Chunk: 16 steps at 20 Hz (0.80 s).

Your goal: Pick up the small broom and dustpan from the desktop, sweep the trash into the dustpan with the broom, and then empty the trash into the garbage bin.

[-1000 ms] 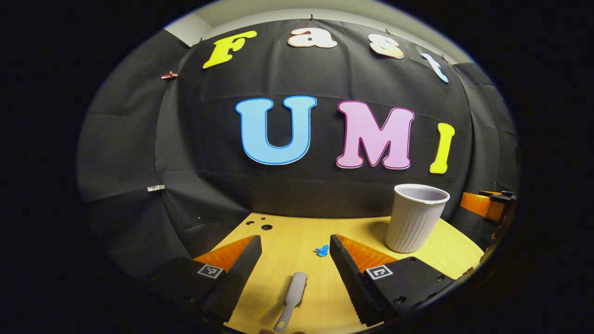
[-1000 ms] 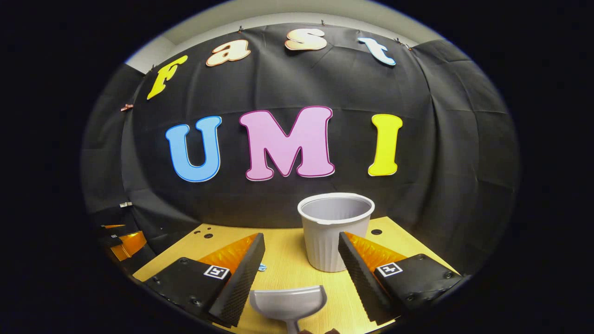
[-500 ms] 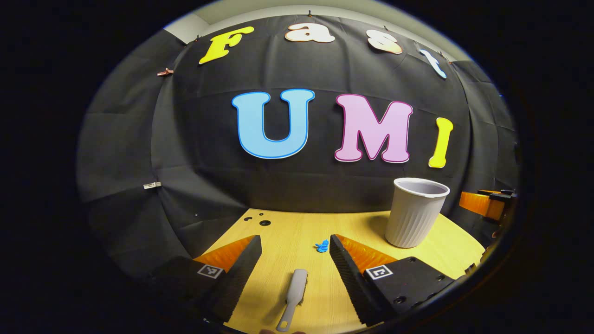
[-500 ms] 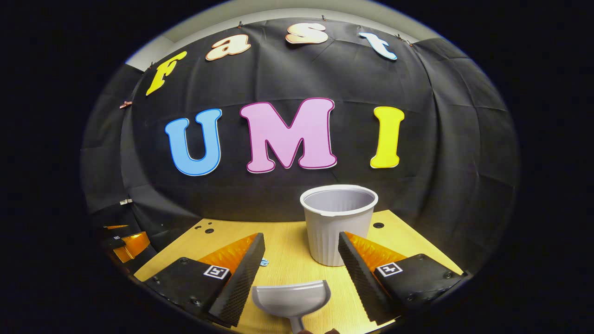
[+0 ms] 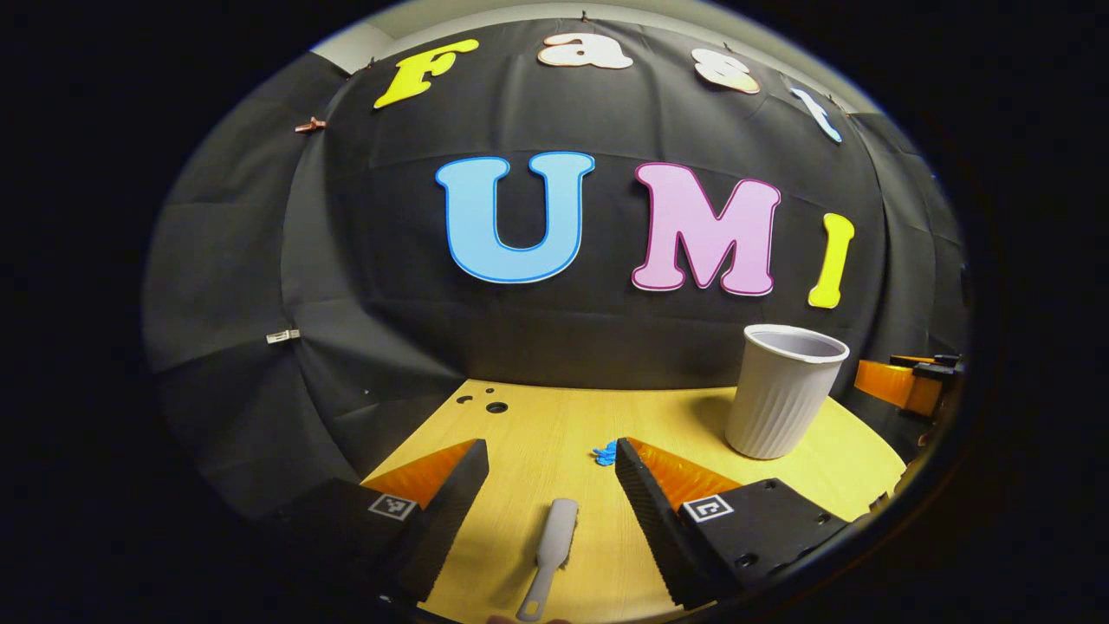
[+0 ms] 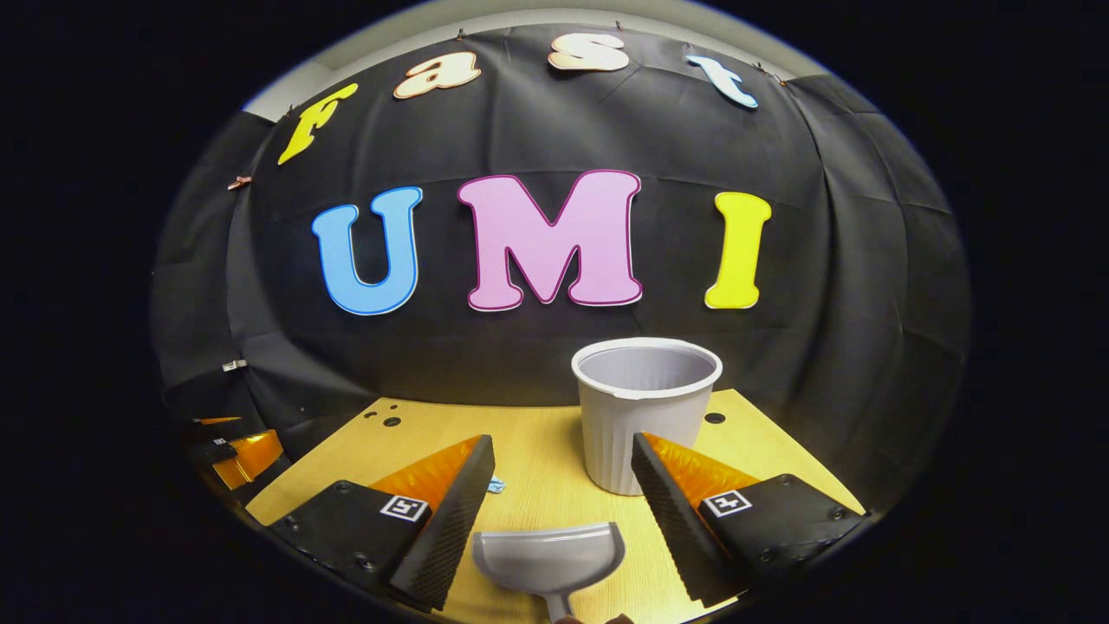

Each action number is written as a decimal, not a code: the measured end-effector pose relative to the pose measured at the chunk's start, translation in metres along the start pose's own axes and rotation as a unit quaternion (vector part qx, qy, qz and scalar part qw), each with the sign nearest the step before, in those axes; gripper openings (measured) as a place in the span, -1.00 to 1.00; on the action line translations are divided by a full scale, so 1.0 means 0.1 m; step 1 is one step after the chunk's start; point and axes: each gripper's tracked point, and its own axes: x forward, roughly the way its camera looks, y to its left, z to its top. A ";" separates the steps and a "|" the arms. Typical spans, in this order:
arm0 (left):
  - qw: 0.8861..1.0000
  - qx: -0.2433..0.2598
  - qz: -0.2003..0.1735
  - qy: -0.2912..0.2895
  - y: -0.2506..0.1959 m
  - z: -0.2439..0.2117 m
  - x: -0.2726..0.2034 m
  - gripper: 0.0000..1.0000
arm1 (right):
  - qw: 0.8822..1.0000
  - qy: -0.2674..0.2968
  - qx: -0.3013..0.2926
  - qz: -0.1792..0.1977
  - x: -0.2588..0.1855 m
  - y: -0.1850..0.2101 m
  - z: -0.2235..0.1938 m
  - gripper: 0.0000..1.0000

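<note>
Now the left hand-held gripper [image 5: 552, 468] hangs above the desk [image 5: 528, 416] with its fingers spread wide and nothing between them. Taking the garbage bin [image 5: 784, 390] as the landmark: in the left gripper view the small broom [image 5: 549, 550] lies flat on the wood well to the left of the bin and nearer the camera, its handle end pointing toward the lower edge, under the gap between the fingers but apart from both. A crumpled bit of blue trash [image 5: 604, 451] sits on the desk between the broom and the bin, just beside the tip of one finger.

In the right gripper view the right hand-held gripper [image 6: 563, 472] is likewise wide open and holds nothing. The grey ribbed bin [image 6: 645, 412] stands upright directly ahead of it, and the dustpan [image 6: 548, 559] rests on the desk in front of the bin, nearer the camera, its scoop facing the bin. The blue trash [image 6: 496, 486] peeks out left of the bin.
</note>
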 end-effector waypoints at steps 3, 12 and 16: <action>1.000 -0.006 -0.004 0.008 0.01 -0.05 0.06 0.92 | 1.000 0.005 -0.001 -0.001 0.04 0.03 -0.04 0.97; 0.986 0.045 -0.037 0.155 -0.01 -0.79 0.20 0.92 | 0.998 0.057 0.012 -0.001 0.16 0.03 -0.32 0.97; 0.969 0.063 -0.048 0.236 -0.03 -1.29 0.18 0.92 | 0.997 0.080 0.013 -0.015 0.15 -0.08 -0.52 0.97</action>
